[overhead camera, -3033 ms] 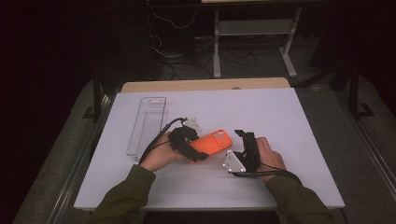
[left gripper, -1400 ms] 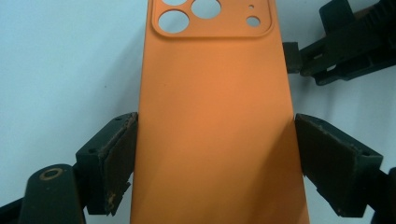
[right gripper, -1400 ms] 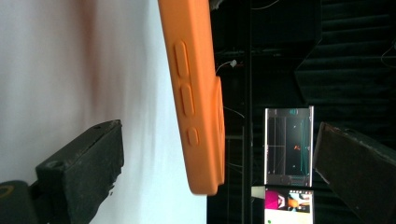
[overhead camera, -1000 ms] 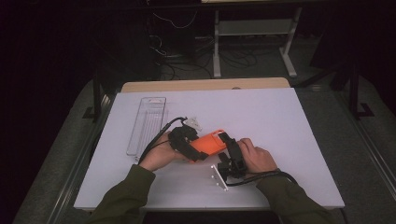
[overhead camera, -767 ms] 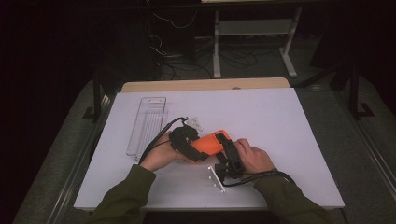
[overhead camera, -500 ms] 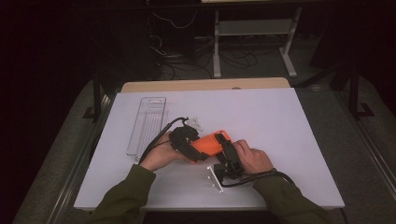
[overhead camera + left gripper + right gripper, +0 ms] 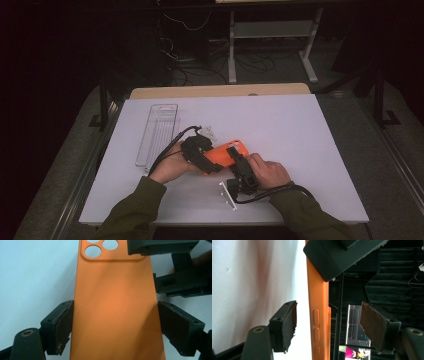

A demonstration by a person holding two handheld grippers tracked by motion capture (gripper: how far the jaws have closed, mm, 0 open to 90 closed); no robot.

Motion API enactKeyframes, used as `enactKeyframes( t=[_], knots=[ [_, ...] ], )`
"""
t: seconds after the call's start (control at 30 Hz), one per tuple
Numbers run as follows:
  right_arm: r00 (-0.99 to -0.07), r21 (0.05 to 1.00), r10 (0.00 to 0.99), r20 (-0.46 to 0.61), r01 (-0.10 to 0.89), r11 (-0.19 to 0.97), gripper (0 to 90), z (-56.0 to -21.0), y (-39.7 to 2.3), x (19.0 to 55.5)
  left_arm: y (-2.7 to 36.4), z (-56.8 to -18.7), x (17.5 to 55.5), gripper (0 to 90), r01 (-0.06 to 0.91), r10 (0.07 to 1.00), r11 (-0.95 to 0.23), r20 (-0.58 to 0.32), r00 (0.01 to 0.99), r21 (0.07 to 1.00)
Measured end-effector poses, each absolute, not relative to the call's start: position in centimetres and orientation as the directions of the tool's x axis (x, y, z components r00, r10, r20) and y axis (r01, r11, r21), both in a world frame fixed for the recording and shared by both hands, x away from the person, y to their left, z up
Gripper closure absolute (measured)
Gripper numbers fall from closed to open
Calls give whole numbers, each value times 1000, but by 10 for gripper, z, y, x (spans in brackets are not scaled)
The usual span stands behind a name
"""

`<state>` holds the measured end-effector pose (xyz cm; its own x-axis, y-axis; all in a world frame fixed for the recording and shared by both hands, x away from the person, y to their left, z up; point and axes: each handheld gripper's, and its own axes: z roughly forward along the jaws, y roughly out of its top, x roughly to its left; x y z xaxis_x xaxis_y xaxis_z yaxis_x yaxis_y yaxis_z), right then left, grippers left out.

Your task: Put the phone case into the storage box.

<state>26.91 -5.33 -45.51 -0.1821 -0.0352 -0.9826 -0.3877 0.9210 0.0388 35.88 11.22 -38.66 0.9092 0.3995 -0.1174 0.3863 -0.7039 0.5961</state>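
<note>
Near the table's (image 7: 310,130) front edge, the left gripper (image 7: 113,322) clamps the orange phone case (image 7: 115,305) across its long sides. The right gripper (image 7: 327,327), closing, straddles 1 edge untouched. Light, flexible, smooth (probably silicone): grip the edges.

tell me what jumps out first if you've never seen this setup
The bright orange phone case near the middle of the white table stands out first, clamped across its width by the left gripper. The right gripper straddles its edge, fingers closing in without touching. A clear tray lies to the left.
</note>
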Motion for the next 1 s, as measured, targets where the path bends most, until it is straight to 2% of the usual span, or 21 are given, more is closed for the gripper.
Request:
enactKeyframes(
  t=[0.57, 1.0],
  knots=[
    [-214, 15, -75, -974, -391, 920, 500, -459, -50, 266, 113, -387, 359, 162, 386, 398, -708, -118, 910, 591],
    [-223, 18, -77, -972, -395, 918, 599, -458, -49, 265, 112, -388, 359, 162, 390, 397, -708, -125, 909, 589]
  ],
)
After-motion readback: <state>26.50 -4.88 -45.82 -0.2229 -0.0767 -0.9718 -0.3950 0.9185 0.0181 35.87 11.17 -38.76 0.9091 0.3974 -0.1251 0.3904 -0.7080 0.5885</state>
